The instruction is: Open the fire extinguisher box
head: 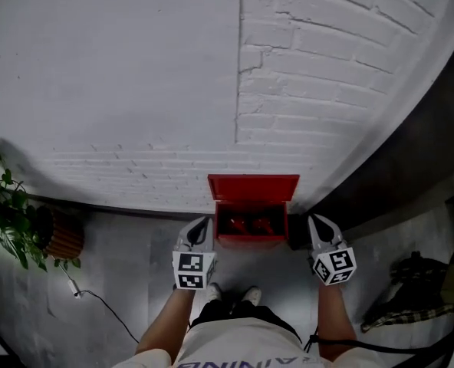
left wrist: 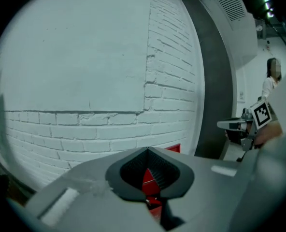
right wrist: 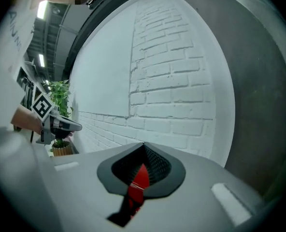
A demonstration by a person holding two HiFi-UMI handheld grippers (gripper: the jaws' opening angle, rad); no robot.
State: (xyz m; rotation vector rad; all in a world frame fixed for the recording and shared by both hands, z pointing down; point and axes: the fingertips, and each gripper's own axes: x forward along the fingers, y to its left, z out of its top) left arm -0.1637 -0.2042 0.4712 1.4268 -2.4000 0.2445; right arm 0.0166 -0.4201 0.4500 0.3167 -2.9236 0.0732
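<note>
The red fire extinguisher box (head: 248,241) stands on the floor against the white brick wall. Its lid (head: 253,187) is raised upright against the wall, and two red extinguishers (head: 249,225) lie inside. My left gripper (head: 202,227) hangs just left of the box, shut on nothing. My right gripper (head: 319,225) hangs just right of it, also shut and empty. In the left gripper view the closed jaws (left wrist: 148,150) point at the wall, with a corner of the red box (left wrist: 173,148) above them. In the right gripper view red shows through the gap below the closed tips (right wrist: 143,145).
A potted plant (head: 8,213) in a brown pot (head: 62,236) stands at the left, with a thin cable (head: 97,301) on the floor. A dark wall strip (head: 411,159) runs along the right. A dark bag (head: 415,282) lies at the right. The person's shoes (head: 231,291) are in front of the box.
</note>
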